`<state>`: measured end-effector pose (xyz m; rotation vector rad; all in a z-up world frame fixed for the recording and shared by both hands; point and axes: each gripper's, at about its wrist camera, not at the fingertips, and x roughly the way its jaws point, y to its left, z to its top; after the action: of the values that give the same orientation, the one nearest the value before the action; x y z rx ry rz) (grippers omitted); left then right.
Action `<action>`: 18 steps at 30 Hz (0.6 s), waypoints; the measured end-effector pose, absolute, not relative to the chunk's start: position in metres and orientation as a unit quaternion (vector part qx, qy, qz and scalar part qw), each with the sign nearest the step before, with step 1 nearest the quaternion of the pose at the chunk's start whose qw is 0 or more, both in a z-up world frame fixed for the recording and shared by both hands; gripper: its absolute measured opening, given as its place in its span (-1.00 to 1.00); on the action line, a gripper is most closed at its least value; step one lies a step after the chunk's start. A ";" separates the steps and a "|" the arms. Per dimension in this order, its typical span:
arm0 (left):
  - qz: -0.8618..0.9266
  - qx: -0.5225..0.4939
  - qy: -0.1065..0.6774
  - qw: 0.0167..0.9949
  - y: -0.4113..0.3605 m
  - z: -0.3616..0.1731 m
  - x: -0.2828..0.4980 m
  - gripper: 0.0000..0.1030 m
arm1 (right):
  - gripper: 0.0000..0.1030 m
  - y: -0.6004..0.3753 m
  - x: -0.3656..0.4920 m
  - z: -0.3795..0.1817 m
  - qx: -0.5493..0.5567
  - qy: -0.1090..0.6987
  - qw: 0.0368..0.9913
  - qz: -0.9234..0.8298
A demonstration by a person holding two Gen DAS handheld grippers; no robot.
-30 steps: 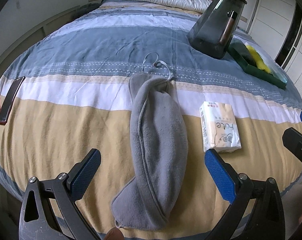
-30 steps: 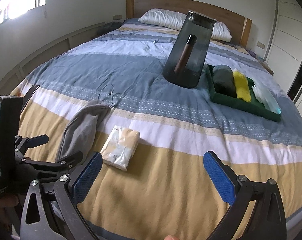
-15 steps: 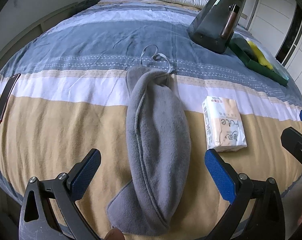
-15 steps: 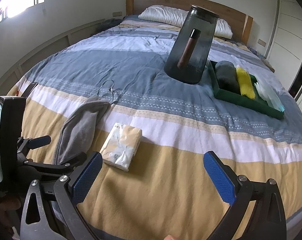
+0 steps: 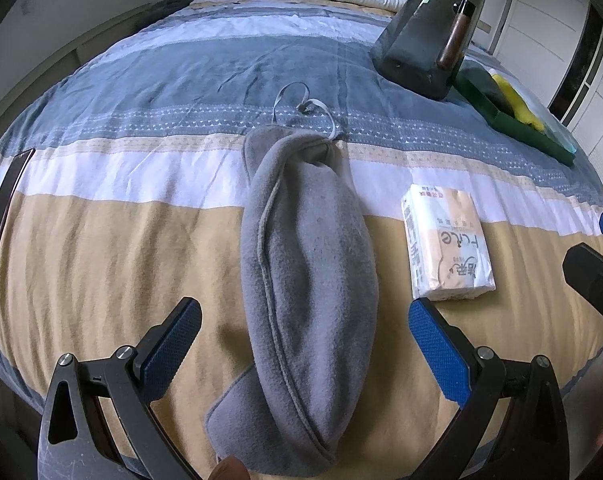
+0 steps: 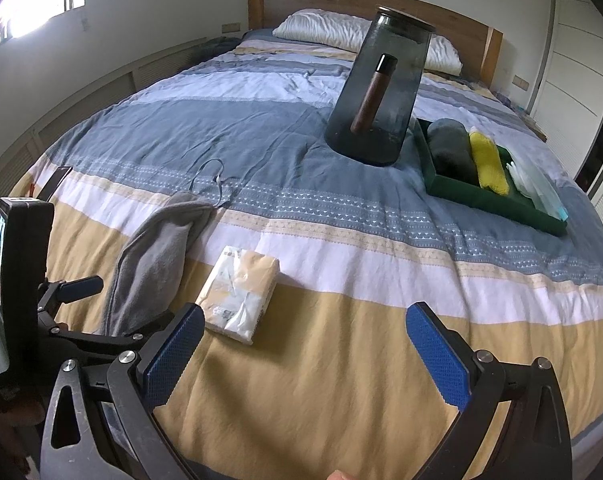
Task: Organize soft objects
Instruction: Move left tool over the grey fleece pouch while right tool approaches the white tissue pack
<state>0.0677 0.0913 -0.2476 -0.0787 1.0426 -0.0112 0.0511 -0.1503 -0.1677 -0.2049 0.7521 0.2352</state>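
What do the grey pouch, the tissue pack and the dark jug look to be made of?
Pouch: soft fleece-like fabric, matte and fuzzy, with a stitched seam. Tissue pack: thin glossy plastic wrap, wrinkled and printed, likely over paper. Jug: smoky translucent glass or plastic, unclear which; handle looks like wood.

— What's different over the last second?

— The left tool [image 5: 305,344] has crept forward over the bed [image 5: 101,264]. The grey fleece pouch [image 5: 305,272] now fills more of its view and reaches nearer between the spread blue pads [image 5: 169,344].

— And the right side?

— The right tool [image 6: 305,344] eased forward too; the tissue pack [image 6: 241,292] sits nearer its left pad, and the dark glass vase [image 6: 381,96] and green tray [image 6: 489,196] look closer.
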 end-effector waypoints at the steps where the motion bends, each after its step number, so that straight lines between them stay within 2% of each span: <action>1: -0.005 -0.038 0.498 0.866 0.091 -0.248 0.068 0.97 | 0.99 -0.151 0.051 -0.168 -0.099 0.366 0.918 0.114; 18: 0.000 -0.028 0.514 0.857 0.096 -0.267 0.072 0.97 | 0.99 -0.147 0.053 -0.171 -0.100 0.368 0.918 0.110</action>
<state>0.0716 0.0957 -0.2669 -0.0593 1.0798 -0.0007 0.0532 -0.1470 -0.1708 -0.2060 0.7568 0.2253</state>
